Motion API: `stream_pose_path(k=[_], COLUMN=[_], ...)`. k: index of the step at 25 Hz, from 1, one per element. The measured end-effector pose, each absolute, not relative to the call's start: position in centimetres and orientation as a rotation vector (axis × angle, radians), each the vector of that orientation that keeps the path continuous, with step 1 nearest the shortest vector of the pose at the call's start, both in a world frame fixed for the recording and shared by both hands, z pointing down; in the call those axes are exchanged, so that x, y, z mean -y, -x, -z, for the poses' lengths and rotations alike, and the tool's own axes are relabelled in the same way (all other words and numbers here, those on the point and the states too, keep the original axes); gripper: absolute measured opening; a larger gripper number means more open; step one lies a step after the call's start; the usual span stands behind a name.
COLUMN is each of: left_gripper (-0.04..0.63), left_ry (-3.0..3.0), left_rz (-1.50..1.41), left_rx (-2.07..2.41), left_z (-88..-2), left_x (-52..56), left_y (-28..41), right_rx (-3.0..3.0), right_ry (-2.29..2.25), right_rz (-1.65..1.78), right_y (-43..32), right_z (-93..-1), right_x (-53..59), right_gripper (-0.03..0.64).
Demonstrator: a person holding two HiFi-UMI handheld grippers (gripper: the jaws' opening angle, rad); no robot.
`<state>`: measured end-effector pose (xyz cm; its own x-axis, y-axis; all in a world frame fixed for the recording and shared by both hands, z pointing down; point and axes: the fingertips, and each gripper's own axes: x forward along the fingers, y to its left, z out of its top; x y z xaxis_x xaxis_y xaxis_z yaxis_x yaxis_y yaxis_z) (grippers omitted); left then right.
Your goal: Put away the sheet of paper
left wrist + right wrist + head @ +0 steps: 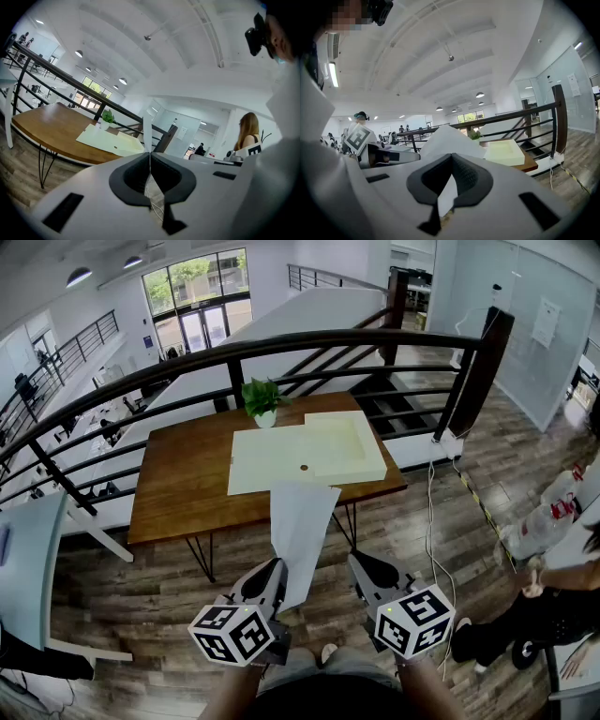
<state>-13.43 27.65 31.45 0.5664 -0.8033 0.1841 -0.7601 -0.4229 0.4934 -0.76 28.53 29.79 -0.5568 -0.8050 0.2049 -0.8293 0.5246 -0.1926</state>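
The left gripper [273, 568] is clenching on the sheet of paper [302, 531], its jaws pinching the lower left edge. In the left gripper view the sheet is showing edge-on, as a thin white line rising from the closed tips. The sheet is hanging in the air in front of the wooden table [183, 484], and its top end is overlapping the near edge of the table in the head view.

The right gripper [358, 563] is sitting just beside the sheet with its jaws together. Floor is showing between its tip and the sheet's right edge in the head view, so it is gripping nothing. In its own view the paper is filling the space ahead.

A pale mat [267, 460], a cream tray [352, 446] and a small potted plant [262, 401] are resting on the table. A tiny brown item [303, 467] on the mat is too small to identify. The marker cubes are hiding the person's hands. A second person [562, 606] at the right is being cut off by the frame
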Motion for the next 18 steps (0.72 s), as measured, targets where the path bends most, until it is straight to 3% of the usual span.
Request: stream_pose_path(k=[18], left_gripper=[0.02], left_ry=[-2.254], left_rz=[0.097], left_rx=[1.345], left_z=[-31.3], left_x=[-25.2], left_y=[11.9], right_rx=[2.673], right_ry=[-1.462], right_rz=[-0.534], right_y=[-2.9], right_z=[-31.5], right_x=[-26.9], right_gripper=[0.028])
